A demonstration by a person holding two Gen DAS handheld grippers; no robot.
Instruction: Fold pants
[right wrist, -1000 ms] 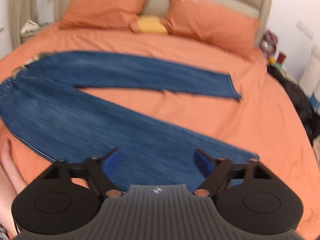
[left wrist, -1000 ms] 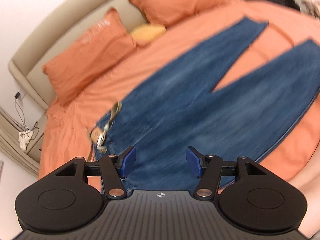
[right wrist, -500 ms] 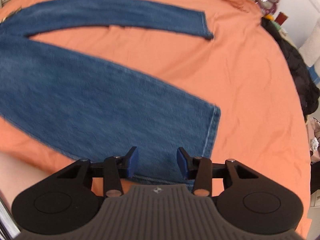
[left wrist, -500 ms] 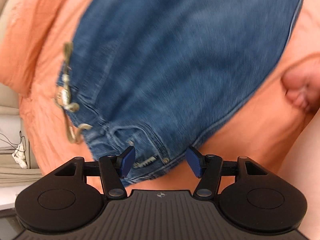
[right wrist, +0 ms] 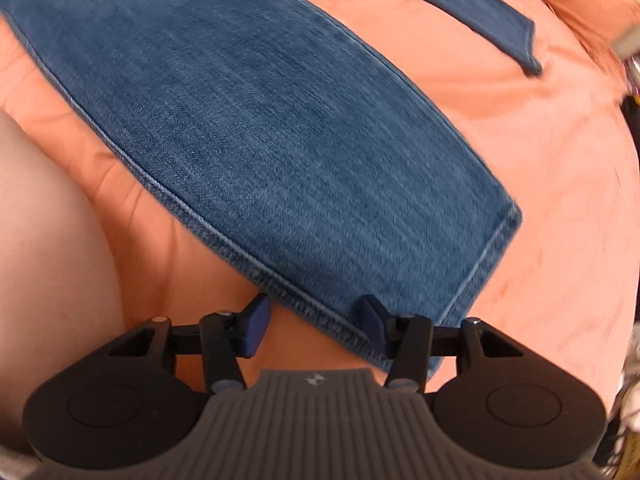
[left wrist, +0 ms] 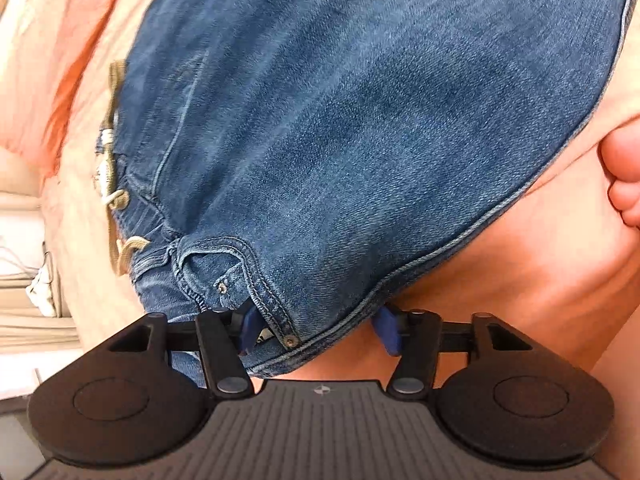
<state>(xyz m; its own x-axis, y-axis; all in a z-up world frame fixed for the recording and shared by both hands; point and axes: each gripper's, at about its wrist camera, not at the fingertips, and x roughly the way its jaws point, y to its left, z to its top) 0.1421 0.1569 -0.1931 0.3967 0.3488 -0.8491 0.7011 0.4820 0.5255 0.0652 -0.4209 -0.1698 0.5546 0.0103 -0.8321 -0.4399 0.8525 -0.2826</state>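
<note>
Blue denim pants (left wrist: 360, 128) lie flat on an orange bed sheet (left wrist: 520, 272). In the left wrist view my left gripper (left wrist: 318, 334) is open, down at the waistband corner by the front pocket, with the near side seam between its blue fingers (left wrist: 388, 334). A beige drawstring (left wrist: 116, 200) shows at the waist. In the right wrist view my right gripper (right wrist: 316, 328) is open around the side seam of the near leg (right wrist: 280, 140), close to its hem (right wrist: 492, 248). The far leg's hem (right wrist: 516, 44) lies apart.
The person's bare leg (right wrist: 48, 240) rests on the sheet (right wrist: 560, 220) at the left, and toes (left wrist: 624, 180) show at the right of the left wrist view. A nightstand with white cables (left wrist: 24, 272) stands left of the bed.
Both grippers have dropped closer to the pants. The left now straddles the waistband corner, the right the near leg's seam edge. Both stay open.
</note>
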